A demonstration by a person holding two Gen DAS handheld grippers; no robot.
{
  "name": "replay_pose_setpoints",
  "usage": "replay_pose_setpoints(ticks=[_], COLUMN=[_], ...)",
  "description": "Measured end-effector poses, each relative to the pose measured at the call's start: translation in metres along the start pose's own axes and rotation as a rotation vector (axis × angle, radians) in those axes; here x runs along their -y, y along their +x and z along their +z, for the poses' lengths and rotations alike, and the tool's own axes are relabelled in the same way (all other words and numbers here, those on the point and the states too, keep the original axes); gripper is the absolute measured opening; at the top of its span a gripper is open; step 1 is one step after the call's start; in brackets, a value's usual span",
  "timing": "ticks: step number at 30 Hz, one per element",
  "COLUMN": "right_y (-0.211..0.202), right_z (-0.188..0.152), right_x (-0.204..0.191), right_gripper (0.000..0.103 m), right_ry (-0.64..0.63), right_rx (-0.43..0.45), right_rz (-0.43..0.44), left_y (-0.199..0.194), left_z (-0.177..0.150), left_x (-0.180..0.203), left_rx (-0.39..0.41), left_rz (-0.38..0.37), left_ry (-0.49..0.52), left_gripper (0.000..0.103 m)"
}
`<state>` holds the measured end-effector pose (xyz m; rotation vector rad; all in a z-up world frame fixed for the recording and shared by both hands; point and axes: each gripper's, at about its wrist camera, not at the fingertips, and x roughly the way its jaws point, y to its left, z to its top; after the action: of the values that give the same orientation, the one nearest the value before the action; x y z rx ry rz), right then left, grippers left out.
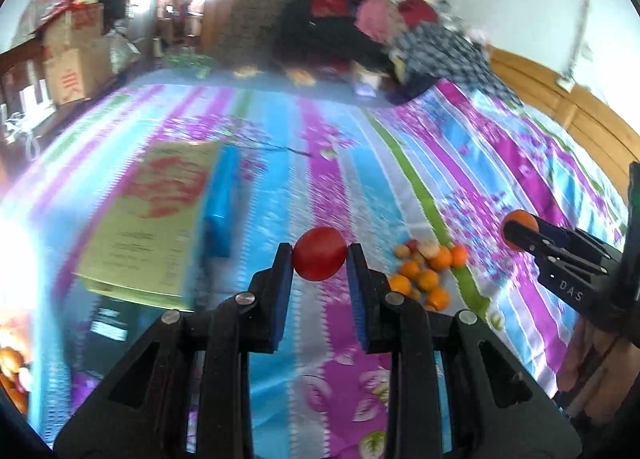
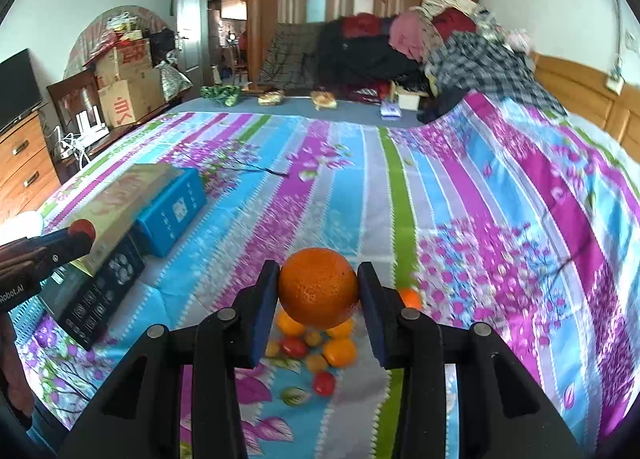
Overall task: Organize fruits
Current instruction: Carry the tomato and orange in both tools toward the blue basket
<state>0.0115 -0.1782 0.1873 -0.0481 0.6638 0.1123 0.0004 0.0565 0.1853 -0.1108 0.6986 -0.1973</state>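
My left gripper (image 1: 319, 255) is shut on a red tomato (image 1: 319, 254) and holds it above the striped floral bedspread (image 1: 352, 163). My right gripper (image 2: 318, 287) is shut on an orange (image 2: 318, 287), also held above the bed. A pile of oranges and small tomatoes (image 1: 428, 275) lies on the bedspread to the right of my left gripper; it shows below my right gripper (image 2: 316, 343) too. The right gripper with its orange appears at the right of the left wrist view (image 1: 520, 230). The left gripper with its tomato appears at the left of the right wrist view (image 2: 82, 231).
A beige box (image 1: 156, 219), a blue box (image 1: 220, 207) and a dark box (image 2: 100, 291) lie on the bed's left side. Piled clothes (image 2: 420, 55) sit at the far end. A wooden headboard (image 2: 580, 99) runs along the right. Cartons (image 2: 124, 91) and a dresser (image 2: 24, 167) stand at left.
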Motion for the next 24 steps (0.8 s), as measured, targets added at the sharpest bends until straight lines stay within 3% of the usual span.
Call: replay_pose_setpoints(ticks=[4,13,24], right_y=[-0.008,-0.026,-0.034], right_z=[0.021,0.063,0.092], right_x=[-0.028,-0.105,-0.203], right_gripper=[0.043,0.043,0.043], right_ry=[-0.027,-0.085,-0.159], right_rx=[0.024,0.07,0.072], right_rz=[0.02,0.152,0.304], left_y=[-0.022,-0.067,-0.114], left_z=[0.007,0.022,0.025], left_x=[-0.025,-0.08,-0.147], left_rx=[0.036,0.097,0.134], left_rz=[0.056,0.167,0.325], left_ry=[-0.046,-0.12,-0.221], left_gripper=[0.028,0.028,0.028])
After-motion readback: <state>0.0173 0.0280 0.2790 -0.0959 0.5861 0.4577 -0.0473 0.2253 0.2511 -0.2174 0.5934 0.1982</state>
